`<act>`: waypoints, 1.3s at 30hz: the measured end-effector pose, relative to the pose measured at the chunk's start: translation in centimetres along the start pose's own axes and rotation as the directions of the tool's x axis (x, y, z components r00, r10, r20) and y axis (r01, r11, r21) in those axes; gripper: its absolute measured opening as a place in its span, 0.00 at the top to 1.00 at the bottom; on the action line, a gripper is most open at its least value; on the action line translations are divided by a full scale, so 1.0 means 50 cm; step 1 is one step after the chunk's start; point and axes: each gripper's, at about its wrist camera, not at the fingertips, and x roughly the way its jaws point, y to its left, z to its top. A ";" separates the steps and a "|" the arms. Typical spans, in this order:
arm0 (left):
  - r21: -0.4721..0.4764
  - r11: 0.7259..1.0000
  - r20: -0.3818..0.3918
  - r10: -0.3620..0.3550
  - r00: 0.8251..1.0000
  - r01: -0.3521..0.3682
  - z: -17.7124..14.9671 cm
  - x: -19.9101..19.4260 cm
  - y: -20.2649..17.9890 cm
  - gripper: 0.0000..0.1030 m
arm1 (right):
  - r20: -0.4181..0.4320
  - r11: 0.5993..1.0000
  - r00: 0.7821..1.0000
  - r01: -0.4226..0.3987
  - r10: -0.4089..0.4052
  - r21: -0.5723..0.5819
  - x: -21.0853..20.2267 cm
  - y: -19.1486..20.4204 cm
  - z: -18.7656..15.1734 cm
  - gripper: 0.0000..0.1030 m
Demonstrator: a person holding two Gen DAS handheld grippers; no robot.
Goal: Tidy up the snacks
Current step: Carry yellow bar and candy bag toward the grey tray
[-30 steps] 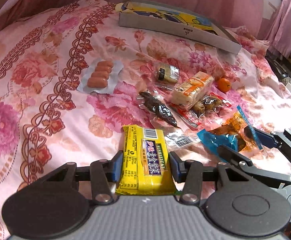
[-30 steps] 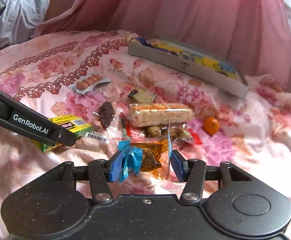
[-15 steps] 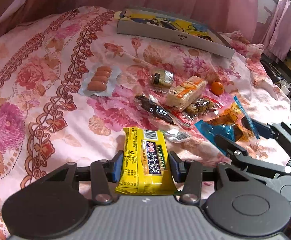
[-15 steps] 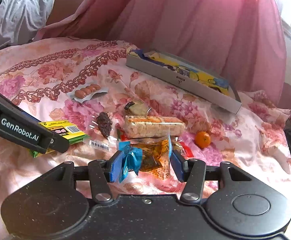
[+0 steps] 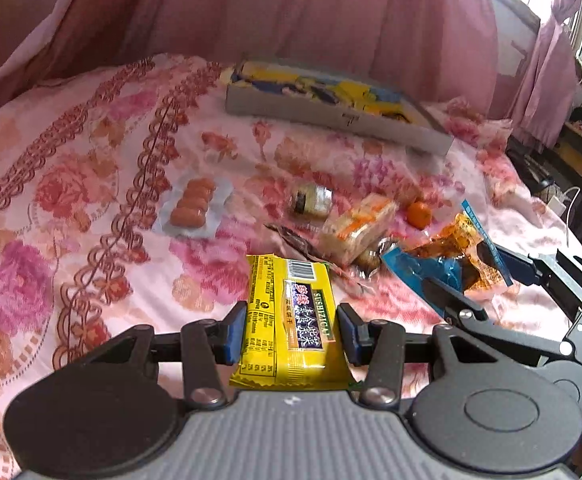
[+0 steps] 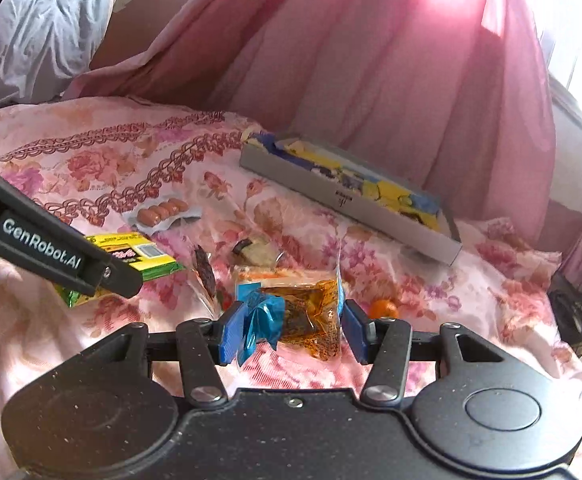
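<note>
glossy yellow plastic wrapper [image 5: 291, 316]; shiny crinkled blue-and-orange film packet [image 6: 291, 312]; matt floral cloth bedspread [image 5: 91, 200]; matt grey cardboard box [image 5: 331, 116]; sheer pink curtain fabric [image 6: 371, 60].

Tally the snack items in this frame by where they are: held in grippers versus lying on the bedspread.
Held: 2, yellow packet in left gripper, blue-orange packet in right gripper
Lying: 5, sausage pack, dark strip, small wrapped snack, cake bar, orange
Total: 7
</note>
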 end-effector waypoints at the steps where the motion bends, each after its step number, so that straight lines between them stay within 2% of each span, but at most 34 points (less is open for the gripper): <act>1: 0.001 1.000 0.014 -0.003 1.000 0.003 0.003 -0.001 -0.002 0.51 | 0.007 1.000 1.000 0.004 -0.004 -0.002 0.000 -0.002 0.001 0.48; 8: 0.005 1.000 0.089 -0.012 0.996 0.012 0.044 -0.002 -0.013 0.51 | 0.081 0.999 0.996 0.045 -0.043 -0.016 0.000 -0.019 0.015 0.48; 13: 0.012 1.000 0.141 -0.001 0.990 -0.001 0.102 0.020 -0.025 0.51 | 0.143 0.998 0.987 0.069 -0.067 -0.008 0.030 -0.048 0.037 0.48; 21: 0.043 0.998 0.226 0.024 0.974 -0.035 0.234 0.111 -0.061 0.51 | 0.244 0.990 0.960 0.129 -0.138 0.053 0.136 -0.130 0.078 0.48; 25: 0.035 0.998 0.272 0.033 0.962 -0.044 0.309 0.177 -0.076 0.51 | 0.259 0.983 0.951 0.143 -0.168 0.113 0.209 -0.179 0.103 0.48; 26: 0.029 0.998 0.284 0.038 0.958 -0.048 0.326 0.194 -0.079 0.51 | 0.267 0.982 0.948 0.142 -0.171 0.126 0.223 -0.188 0.110 0.49; 28: 0.007 0.998 0.302 0.052 0.952 -0.057 0.361 0.232 -0.084 0.51 | 0.279 0.979 0.943 0.148 -0.182 0.140 0.251 -0.205 0.123 0.66; 30: -0.019 0.998 0.309 0.064 0.949 -0.061 0.390 0.269 -0.090 0.51 | 0.295 0.977 0.937 0.147 -0.187 0.151 0.280 -0.222 0.134 0.67; 35: -0.065 0.994 0.269 0.100 0.958 -0.086 0.434 0.365 -0.103 0.50 | 0.246 0.979 0.955 0.129 -0.166 0.158 0.374 -0.247 0.126 0.67; 39: -0.038 0.994 0.241 0.106 0.965 -0.100 0.441 0.414 -0.111 0.50 | 0.191 0.966 0.969 0.108 -0.155 0.235 0.404 -0.276 0.107 0.66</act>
